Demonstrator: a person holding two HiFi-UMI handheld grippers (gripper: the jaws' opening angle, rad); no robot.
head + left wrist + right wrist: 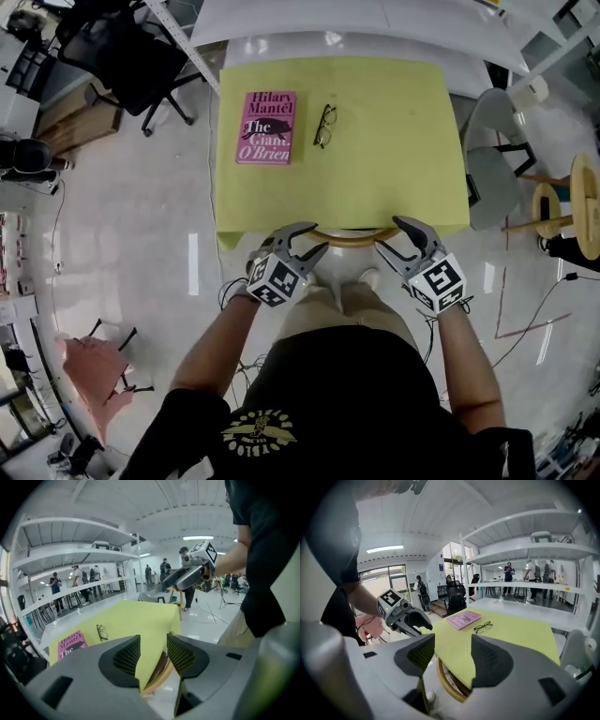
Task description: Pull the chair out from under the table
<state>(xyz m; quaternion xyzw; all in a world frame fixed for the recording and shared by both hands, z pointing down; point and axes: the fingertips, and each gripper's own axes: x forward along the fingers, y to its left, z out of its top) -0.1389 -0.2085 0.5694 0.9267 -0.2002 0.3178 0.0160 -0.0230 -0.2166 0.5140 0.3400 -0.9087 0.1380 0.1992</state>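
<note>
The table (375, 169) carries a yellow cloth. At its near edge the curved wooden back rim of the chair (352, 240) pokes out from under it. My left gripper (314, 239) is open at the rim's left end, and my right gripper (389, 234) is open at its right end. In the left gripper view the open jaws (153, 656) frame the cloth corner and the chair rim (159, 674) without pressing on them. The right gripper view shows the same: open jaws (452, 660) over the chair rim (450, 686). The seat and legs are hidden under the table.
A pink book (267, 127) and black glasses (324, 126) lie on the cloth. A grey chair (492, 159) and a wooden stool (562, 202) stand to the right, and a black office chair (131, 56) far left. My legs are close behind the chair.
</note>
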